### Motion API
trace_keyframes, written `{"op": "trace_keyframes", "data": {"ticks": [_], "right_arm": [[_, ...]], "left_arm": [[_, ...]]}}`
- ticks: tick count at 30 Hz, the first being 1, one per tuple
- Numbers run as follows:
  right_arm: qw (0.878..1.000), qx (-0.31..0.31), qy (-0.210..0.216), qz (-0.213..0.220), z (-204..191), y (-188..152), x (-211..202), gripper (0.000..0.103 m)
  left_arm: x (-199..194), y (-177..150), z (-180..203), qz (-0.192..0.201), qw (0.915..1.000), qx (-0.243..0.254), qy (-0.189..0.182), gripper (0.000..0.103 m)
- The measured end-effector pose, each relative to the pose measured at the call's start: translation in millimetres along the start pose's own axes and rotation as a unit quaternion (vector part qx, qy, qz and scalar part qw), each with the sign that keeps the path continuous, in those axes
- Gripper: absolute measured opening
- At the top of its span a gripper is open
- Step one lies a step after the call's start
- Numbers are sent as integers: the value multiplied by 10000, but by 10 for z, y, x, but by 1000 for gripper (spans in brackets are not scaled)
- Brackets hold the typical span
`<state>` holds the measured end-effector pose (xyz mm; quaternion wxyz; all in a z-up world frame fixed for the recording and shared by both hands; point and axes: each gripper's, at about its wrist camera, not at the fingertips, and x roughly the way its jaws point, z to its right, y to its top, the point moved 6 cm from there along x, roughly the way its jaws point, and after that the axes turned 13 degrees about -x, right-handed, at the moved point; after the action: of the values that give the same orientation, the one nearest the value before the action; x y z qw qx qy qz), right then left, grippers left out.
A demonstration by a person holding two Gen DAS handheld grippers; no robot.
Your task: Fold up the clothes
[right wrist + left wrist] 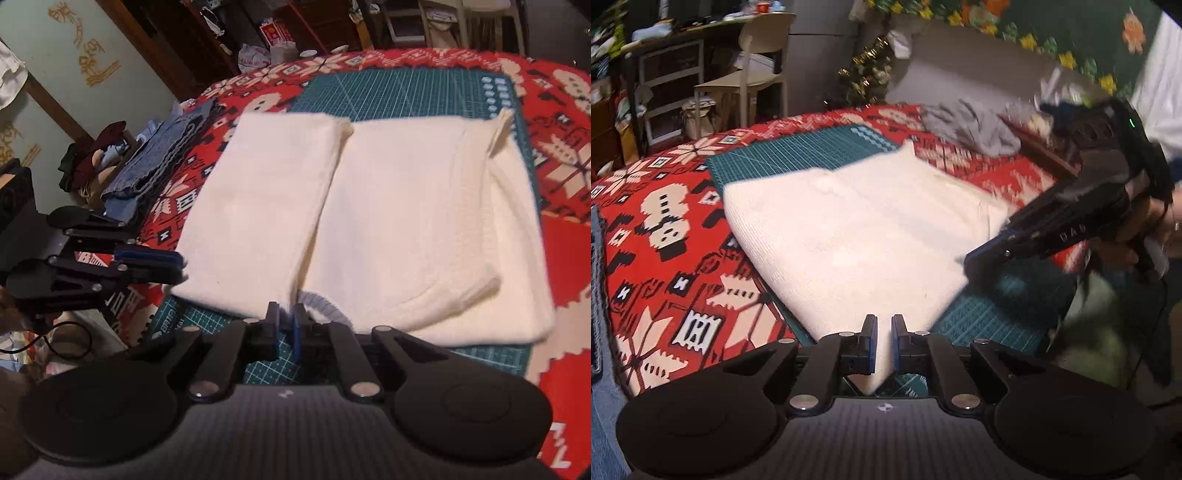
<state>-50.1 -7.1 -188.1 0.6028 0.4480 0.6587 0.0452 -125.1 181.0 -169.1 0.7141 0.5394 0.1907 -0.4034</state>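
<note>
A cream white knitted garment [864,229] [406,221] lies flat on a green cutting mat [798,151] [406,88], with one side panel folded in over the middle. My left gripper [884,343] [181,266] is shut on the garment's near corner; white cloth runs between its blue pads. My right gripper [284,325] [971,258] sits at the garment's bottom edge where the folded panel ends, its fingers almost together with cloth between them. A pale blue ribbed trim [325,301] shows just beside it.
A red patterned cloth [676,236] [576,258] covers the table. Folded jeans [162,162] lie at its left side, a grey garment [971,125] at the far end. A chair [753,74] and shelves stand beyond. A person's hand [1160,221] holds the right gripper.
</note>
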Motion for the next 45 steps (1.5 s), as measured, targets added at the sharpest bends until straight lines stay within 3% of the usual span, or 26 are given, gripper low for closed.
{"op": "trace_keyframes", "data": {"ticks": [5, 8, 11, 16, 19, 25, 31, 35, 40, 45], "right_arm": [[9981, -469, -12, 395, -180, 294, -72, 12], [9957, -807, 204, 416, -340, 417, 69, 12], [9937, -1023, 346, 288, -442, 432, 303, 12], [9958, -818, 365, 194, -310, 302, 372, 7], [9975, -655, 225, 158, -220, 300, 261, 8], [9967, -740, 95, 311, -126, 543, 392, 10], [9953, -873, -12, 425, -41, 789, 605, 9], [9941, -962, -83, 501, 16, 954, 746, 0], [9940, -845, -255, 644, 109, 1047, 649, 1], [9906, -1028, -387, 819, 110, 1293, 818, 5]], "left_arm": [[0, 195, -138, 295, 9986, -415, 156, 8], [147, 198, -202, 163, 9983, -533, 138, 7], [253, 140, -176, 97, 9991, -344, 233, 7], [207, 143, -196, 119, 9980, -596, 153, 5], [97, 248, -278, 374, 9958, -828, 68, 5], [245, 530, -507, 587, 9940, -821, 414, 2], [452, 541, -525, 507, 9940, -896, 372, 1], [443, 566, -501, 453, 9941, -936, 302, 0], [386, 776, -633, 728, 9910, -1089, 273, 0], [540, 930, -757, 730, 9910, -1065, 348, 0]]}}
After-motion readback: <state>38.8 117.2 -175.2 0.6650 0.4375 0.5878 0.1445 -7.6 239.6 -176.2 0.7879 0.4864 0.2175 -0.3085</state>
